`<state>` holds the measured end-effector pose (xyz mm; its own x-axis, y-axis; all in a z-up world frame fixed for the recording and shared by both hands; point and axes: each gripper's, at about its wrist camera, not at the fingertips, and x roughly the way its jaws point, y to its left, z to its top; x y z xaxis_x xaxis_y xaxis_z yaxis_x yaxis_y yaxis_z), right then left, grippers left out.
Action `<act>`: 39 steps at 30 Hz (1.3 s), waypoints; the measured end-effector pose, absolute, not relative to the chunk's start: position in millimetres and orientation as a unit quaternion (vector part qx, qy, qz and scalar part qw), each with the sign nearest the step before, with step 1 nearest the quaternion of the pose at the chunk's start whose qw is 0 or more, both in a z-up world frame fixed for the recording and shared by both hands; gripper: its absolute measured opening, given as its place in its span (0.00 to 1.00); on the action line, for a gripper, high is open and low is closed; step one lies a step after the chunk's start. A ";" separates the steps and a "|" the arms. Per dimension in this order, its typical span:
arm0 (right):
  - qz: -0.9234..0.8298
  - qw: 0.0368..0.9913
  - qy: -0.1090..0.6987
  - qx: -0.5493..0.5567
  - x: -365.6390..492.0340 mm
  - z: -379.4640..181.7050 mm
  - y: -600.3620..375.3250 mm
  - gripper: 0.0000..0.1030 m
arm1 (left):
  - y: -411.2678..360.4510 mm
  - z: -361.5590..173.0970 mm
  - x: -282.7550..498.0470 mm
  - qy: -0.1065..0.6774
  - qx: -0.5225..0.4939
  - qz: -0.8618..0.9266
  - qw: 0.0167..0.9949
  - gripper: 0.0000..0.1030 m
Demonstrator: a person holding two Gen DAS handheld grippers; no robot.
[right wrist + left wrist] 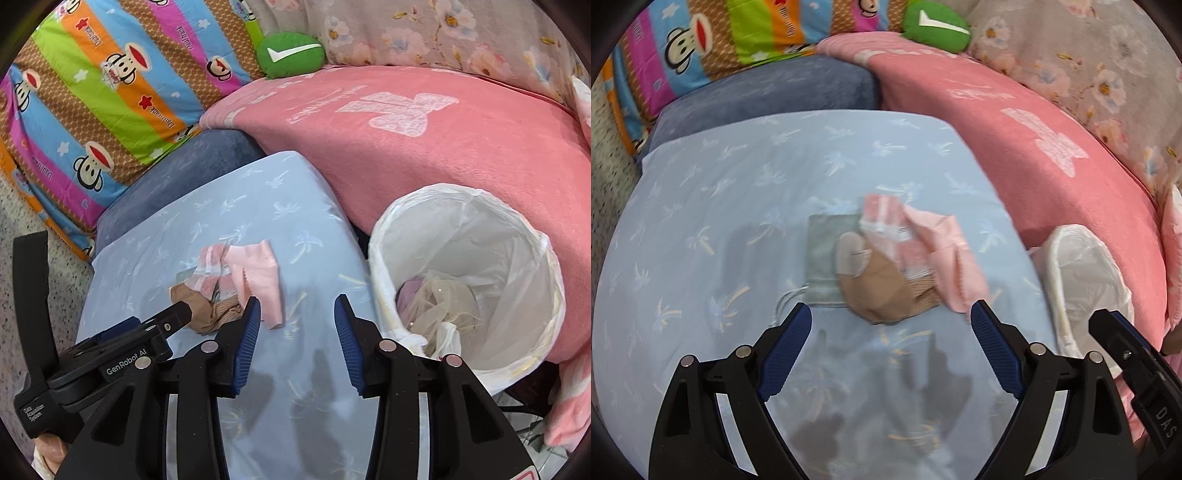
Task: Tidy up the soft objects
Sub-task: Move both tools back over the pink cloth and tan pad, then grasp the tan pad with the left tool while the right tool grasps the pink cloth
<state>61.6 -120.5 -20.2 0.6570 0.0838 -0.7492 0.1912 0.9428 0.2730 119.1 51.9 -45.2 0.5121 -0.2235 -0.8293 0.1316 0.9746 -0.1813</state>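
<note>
Cloth pile (890, 258) ahead of wide, empty left gripper (891, 321); right gripper (297, 314) part-open, empty; blue pad (738, 206), lined bin (465, 273).

The left gripper (891, 319) points steeply down, its blue-padded jaws spread wide with nothing between them. The right gripper (297, 314) sits just to its right — tilted down too, jaws parted less widely and empty. Neither touches anything.

Speckled floor (22, 236) at 9 o'clock; monkey-print quilt (92, 110) at 10, pink blanket (424, 155) w/ floral bedding (461, 33) at 1.
</note>
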 end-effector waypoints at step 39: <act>-0.007 0.865 0.480 0.145 171.2 -82.5 -75.3 0.43 | 85.9 -86.0 165.5 0.522 -0.094 -0.111 0.840 0.62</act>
<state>171.2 -75.3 -82.5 0.5391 0.1264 -0.8327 0.1515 0.9580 0.2434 165.5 85.9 -86.0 0.4297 -0.2838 -0.8572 0.0883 0.9580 -0.2729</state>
